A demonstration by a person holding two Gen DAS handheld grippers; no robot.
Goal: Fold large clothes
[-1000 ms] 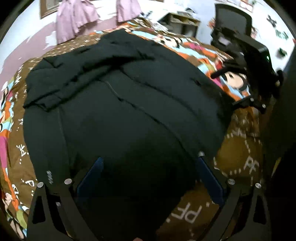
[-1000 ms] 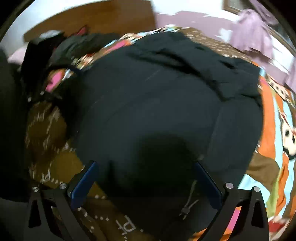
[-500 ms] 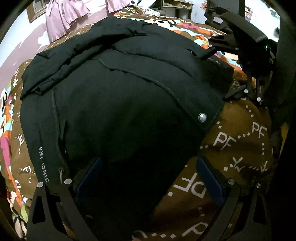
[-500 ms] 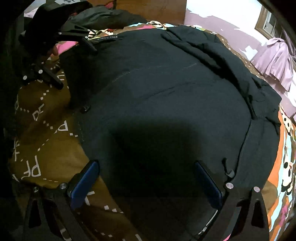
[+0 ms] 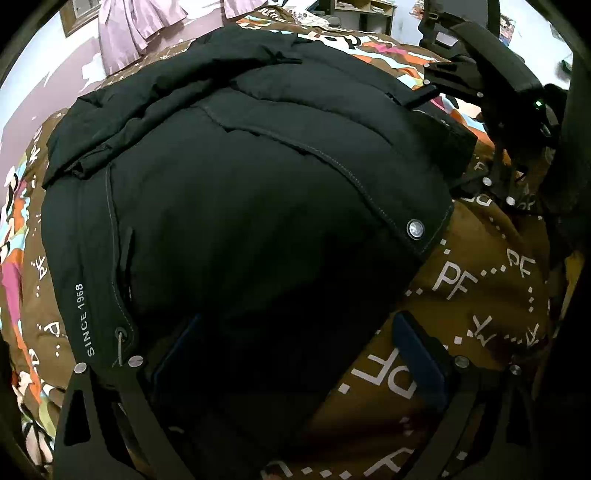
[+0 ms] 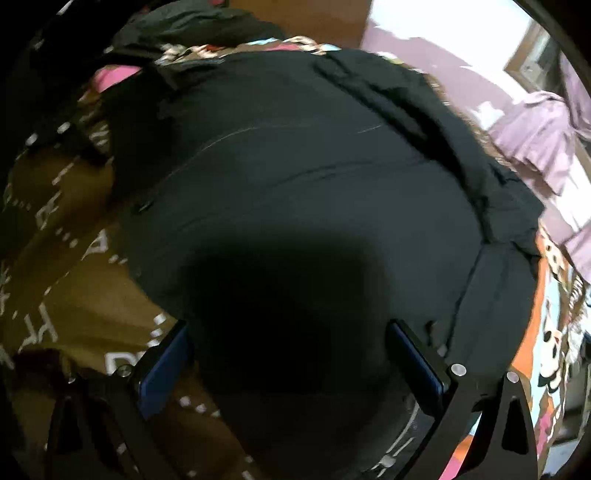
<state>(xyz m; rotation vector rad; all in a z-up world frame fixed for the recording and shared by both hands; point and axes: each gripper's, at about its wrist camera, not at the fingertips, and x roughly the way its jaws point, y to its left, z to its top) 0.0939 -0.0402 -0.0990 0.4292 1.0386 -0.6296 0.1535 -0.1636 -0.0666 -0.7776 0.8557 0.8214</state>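
A large black padded jacket [image 5: 236, 192] lies spread on a bed, with a sleeve folded across its upper part and a snap button [image 5: 415, 229] at its hem corner. My left gripper [image 5: 295, 354] hovers open just over the jacket's lower hem, its blue pads wide apart. The right gripper [image 6: 288, 362] is open too, low over the same jacket [image 6: 303, 192] near its other hem end. The right gripper's black body [image 5: 491, 88] shows at the upper right of the left wrist view. Nothing is held between either pair of fingers.
A brown bedspread [image 5: 476, 295] printed with white letters and colourful cartoon patches covers the bed. Purple garments [image 5: 133, 29] hang on the wall behind. A dark pile [image 6: 192, 26] lies by the wooden headboard [image 6: 317, 18]. A shelf unit [image 5: 362, 9] stands beyond the bed.
Both grippers have dropped closer to the jacket's lower hem, so it fills more of each view. The right wrist view has swung and is blurred. Both stay open.
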